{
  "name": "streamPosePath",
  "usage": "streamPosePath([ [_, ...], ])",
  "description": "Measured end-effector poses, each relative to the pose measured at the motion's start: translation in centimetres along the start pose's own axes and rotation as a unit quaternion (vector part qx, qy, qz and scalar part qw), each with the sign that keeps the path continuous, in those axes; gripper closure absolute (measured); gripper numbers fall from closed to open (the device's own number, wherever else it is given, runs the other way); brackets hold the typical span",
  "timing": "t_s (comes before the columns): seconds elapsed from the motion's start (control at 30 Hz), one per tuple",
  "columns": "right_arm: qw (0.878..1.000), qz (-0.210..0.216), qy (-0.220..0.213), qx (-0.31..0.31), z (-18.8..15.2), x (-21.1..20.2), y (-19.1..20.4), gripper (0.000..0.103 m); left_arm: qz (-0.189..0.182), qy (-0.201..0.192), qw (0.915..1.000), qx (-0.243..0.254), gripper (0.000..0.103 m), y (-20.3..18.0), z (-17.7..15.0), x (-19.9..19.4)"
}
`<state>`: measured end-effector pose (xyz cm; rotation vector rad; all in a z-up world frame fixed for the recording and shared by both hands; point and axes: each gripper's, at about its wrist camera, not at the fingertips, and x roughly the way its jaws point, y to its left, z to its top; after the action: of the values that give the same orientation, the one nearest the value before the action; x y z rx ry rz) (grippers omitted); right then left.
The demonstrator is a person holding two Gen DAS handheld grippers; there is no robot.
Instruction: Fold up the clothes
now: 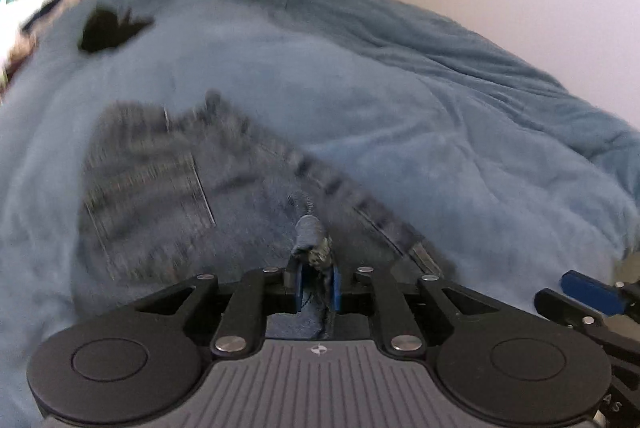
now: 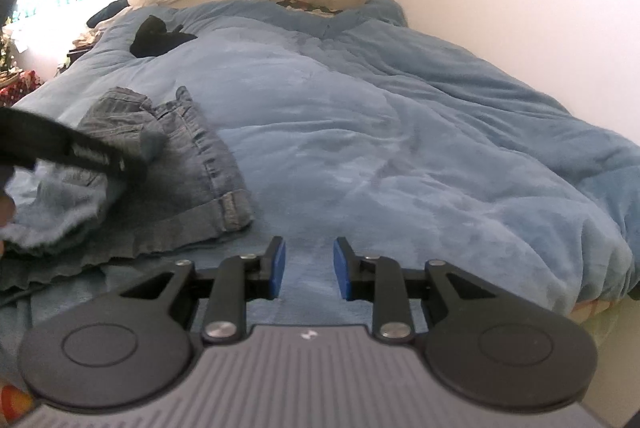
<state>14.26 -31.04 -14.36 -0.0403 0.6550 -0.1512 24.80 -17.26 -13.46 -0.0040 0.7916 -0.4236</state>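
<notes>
- Bedroom, fluffy blue duvet (image 2: 380, 132) covering the bed.
- Left gripper (image 1: 316, 282) pinches a bunched bit of the jeans (image 1: 168, 188), which trail ahead of it.
- Right gripper (image 2: 309, 268) is empty, jaws apart, jeans off to its left.
- Risk imo: that tiny pinch slips mid-fold and the denim flops crooked.

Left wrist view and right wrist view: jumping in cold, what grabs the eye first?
The denim jeans, crumpled at the near left of the blue duvet, stand out first. The left hand-held gripper has a bunch of denim pinched between its blue pads, while the right hand-held gripper hangs open over bare duvet. A black garment lies far left.
</notes>
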Motion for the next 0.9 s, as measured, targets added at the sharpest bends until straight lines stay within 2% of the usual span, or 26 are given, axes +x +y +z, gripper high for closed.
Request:
streamPosePath([
  [0.13,1.000,0.007,0.002,0.004,-0.2,0.3,-0.3,0.070,-0.038,-0.033,0.9983,-0.030,0.079,1.0,-0.3,-3.0],
  [0.2,1.000,0.012,0.004,0.005,-0.1,0.5,0.0,0.070,-0.047,-0.049,0.9974,-0.023,0.070,1.2,-0.7,-4.9],
  [0.37,0.999,0.032,0.004,-0.001,0.5,1.0,1.5,0.070,-0.053,-0.058,0.9968,-0.017,0.069,3.0,-1.7,-8.0],
  [0.57,0.998,0.067,0.001,-0.019,1.4,1.6,4.0,0.070,0.013,-0.049,0.9984,-0.023,0.069,8.1,-3.4,-9.0],
  [0.7,0.995,0.094,0.012,-0.027,2.2,3.5,5.8,0.070,0.074,-0.026,0.9959,-0.044,0.070,11.4,-5.3,-8.4],
  [0.8,0.994,0.109,0.016,-0.024,2.9,4.9,6.7,0.069,0.084,-0.002,0.9942,-0.068,0.070,13.4,-6.9,-7.6],
  [0.9,0.992,0.121,0.017,-0.015,3.4,5.9,7.1,0.058,0.082,0.017,0.9940,-0.071,0.070,13.8,-8.5,-6.9],
])
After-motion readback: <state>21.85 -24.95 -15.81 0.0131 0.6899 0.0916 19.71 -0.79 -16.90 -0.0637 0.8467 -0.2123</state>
